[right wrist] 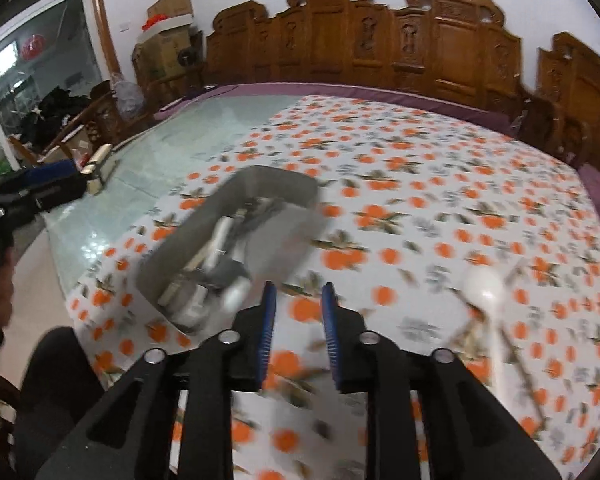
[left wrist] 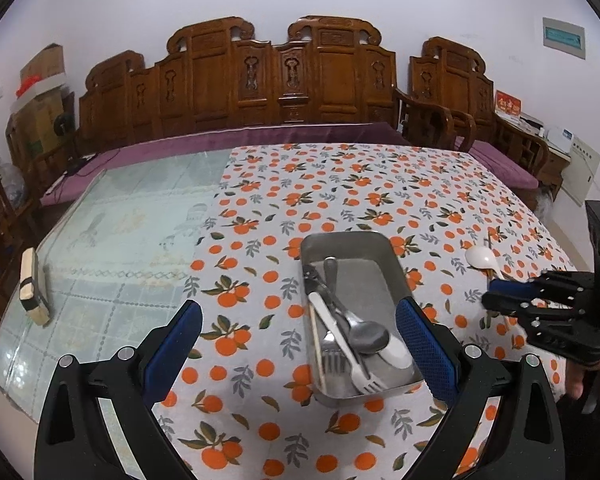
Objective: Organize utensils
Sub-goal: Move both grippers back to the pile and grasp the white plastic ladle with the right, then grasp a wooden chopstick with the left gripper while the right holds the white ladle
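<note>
Orange-print cloth (left wrist: 340, 184) covers the table. Nearest, the left gripper (left wrist: 300, 344) is held wide open and empty, steadying nothing. The right gripper (right wrist: 298, 320), slightly parted and empty, is aimed between tray (left wrist: 396, 272) and white spoon (left wrist: 482, 258). Collected utensils (left wrist: 348, 328) lie inside the tray; the spoon remains outside.

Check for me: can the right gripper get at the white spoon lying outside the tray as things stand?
Probably yes. The white spoon lies in the open on the cloth, right of the metal tray, with nothing over it. The right gripper is empty, jaws slightly apart, and would need to open wider.
</note>
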`<action>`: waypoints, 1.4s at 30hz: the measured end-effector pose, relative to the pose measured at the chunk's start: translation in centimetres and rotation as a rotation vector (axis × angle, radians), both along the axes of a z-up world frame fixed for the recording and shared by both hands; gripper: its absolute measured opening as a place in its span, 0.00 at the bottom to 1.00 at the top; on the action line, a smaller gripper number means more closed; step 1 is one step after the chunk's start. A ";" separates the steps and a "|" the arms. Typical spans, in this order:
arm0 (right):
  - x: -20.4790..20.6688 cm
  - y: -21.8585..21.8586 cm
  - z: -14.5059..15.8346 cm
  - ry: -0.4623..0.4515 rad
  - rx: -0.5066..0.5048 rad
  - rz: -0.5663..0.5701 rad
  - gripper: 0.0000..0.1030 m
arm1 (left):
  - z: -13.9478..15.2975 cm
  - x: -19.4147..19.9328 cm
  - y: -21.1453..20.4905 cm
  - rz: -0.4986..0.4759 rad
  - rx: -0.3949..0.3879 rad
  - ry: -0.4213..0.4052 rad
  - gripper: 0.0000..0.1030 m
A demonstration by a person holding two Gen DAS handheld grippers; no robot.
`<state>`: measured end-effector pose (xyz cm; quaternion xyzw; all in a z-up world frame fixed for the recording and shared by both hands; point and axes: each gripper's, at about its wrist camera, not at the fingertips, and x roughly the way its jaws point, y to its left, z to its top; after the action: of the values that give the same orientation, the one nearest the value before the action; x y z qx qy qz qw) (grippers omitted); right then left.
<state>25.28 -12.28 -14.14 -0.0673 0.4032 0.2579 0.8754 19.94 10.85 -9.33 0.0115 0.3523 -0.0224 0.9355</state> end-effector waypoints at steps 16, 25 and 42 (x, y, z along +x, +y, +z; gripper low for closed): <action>3.5 -12.4 -5.0 0.052 -0.049 -0.169 0.31 | -1.5 1.9 -8.1 -0.112 0.011 0.053 0.91; 6.5 -12.0 -7.3 0.091 -0.054 -0.129 0.31 | -3.2 3.5 -12.7 -0.164 -0.011 0.098 0.91; 8.4 -16.8 -6.0 0.122 0.087 -0.152 0.10 | -6.5 6.8 -19.8 -0.265 -0.002 0.163 0.91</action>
<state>33.68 -29.08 -20.15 0.0173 0.4482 0.2117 0.8683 26.74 -8.96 -15.88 0.0549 0.4224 -0.1471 0.8927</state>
